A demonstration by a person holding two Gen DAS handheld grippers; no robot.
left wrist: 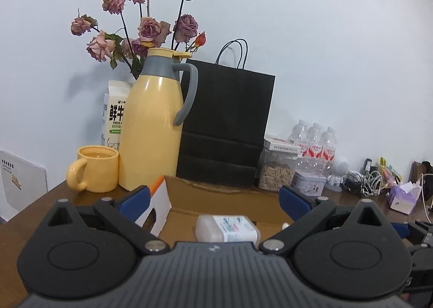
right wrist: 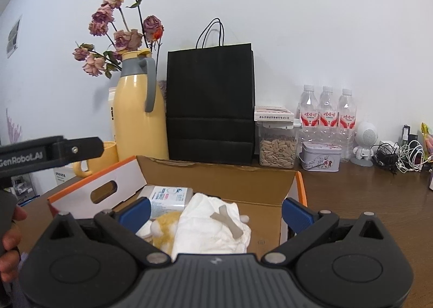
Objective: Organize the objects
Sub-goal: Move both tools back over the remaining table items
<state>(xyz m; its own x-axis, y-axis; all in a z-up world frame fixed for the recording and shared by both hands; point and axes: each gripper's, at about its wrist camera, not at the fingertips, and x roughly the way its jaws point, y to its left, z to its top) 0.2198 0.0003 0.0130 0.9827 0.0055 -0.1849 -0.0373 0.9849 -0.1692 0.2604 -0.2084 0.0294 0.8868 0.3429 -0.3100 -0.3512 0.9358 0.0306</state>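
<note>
The cardboard box (right wrist: 216, 180) on the bench (right wrist: 365, 199) already holds several things: a white towel (right wrist: 213, 226) with a small grey bone-shaped toy (right wrist: 227, 222) lying on top of it, a yellow and white plush toy (right wrist: 165, 229) at the towel's 9 o'clock side, and a white packet with blue print (right wrist: 170, 195) at about 11 o'clock behind them. I judge the packing well under way; whether the mug (left wrist: 94, 168), tin (right wrist: 320, 156) or other bench items are meant to go in too, I cannot tell

The right tongs (right wrist: 215, 209) stand fully released, nothing between the blue fingers (right wrist: 135, 212); the towel and bone toy lie just ahead, between them and slightly lower. The left tongs (left wrist: 213, 199) are also spread wide and empty, with the packet (left wrist: 227, 228) in the box at 6 o'clock below their gap
</note>
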